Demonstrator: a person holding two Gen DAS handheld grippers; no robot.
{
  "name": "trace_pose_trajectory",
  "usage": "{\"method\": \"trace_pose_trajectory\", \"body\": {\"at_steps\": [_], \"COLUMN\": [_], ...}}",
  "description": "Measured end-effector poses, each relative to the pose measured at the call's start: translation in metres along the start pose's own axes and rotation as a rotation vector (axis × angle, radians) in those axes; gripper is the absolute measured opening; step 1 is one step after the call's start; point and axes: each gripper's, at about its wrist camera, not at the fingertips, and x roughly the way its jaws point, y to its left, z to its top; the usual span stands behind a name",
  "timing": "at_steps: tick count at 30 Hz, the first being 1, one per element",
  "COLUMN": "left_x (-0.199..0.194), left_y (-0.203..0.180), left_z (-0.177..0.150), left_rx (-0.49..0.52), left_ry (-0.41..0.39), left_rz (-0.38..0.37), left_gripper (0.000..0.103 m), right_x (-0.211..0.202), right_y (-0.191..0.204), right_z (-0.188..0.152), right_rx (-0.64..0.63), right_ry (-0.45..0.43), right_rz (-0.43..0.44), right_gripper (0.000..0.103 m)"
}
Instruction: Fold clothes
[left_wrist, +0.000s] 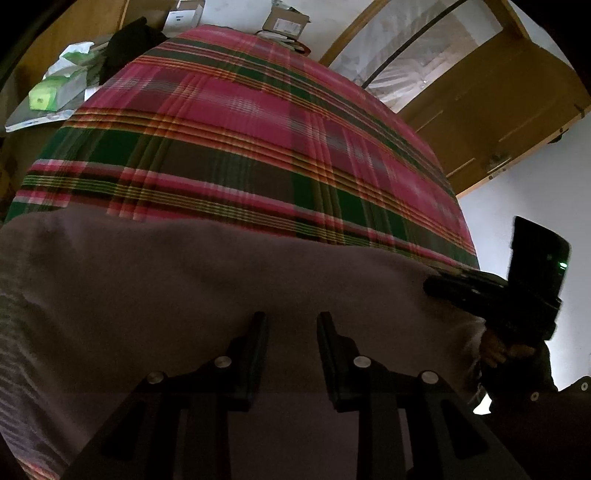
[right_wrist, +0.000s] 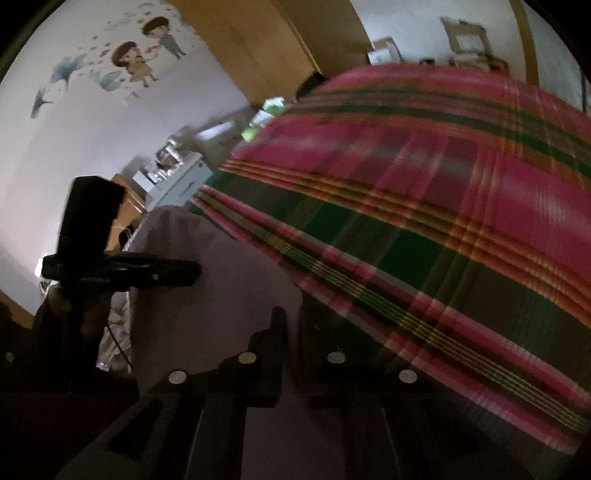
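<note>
Plaid bedspread under grey garment

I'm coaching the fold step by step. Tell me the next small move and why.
Probably close the left hand-held gripper on the grey garment. Its jaws stand apart over the cloth, gripping nothing, while the right hand-held gripper looks closed at the garment's edge on the plaid bedspread. Both ends need holding before lifting.

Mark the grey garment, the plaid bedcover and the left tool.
grey garment (left_wrist: 184, 280), left wrist view, its flat middle.
plaid bedcover (left_wrist: 258, 122), left wrist view, a pink check.
left tool (left_wrist: 291, 321), left wrist view, between its fingertips.
</note>
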Motion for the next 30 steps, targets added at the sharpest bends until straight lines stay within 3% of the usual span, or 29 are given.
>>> {"method": "trace_pose_trajectory", "body": {"at_steps": [9,16,19,23,30], "left_x": [-0.015,-0.042,-0.033,-0.011,-0.004], "left_y": [-0.005,-0.027,-0.036,-0.041,-0.026], "left_z": [-0.003,0.006,0.015,0.016,0.011], "left_rx": [-0.003,0.038,0.057,0.058,0.042], "left_ry": [-0.043,-0.172,-0.167,-0.1,-0.059], "left_rz": [0.001,-0.088,-0.109,-0.082,-0.038], "left_gripper": [0.028,0.028,0.028,0.028,0.028], "right_x": [-0.006,0.002,0.006,0.014,0.02], "right_y": [0.033,0.046,0.047,0.047,0.041], "right_z": [-0.022,-0.037,-0.041,-0.049,-0.049], "right_rx": [-0.035,-0.047,-0.041,-0.028,0.032], "right_ry": [0.014,0.048,0.06,0.095,0.104], "right_rz": [0.126,0.166,0.178,0.175,0.213], "right_gripper": [0.007,0.007,0.008,0.01,0.022]}}
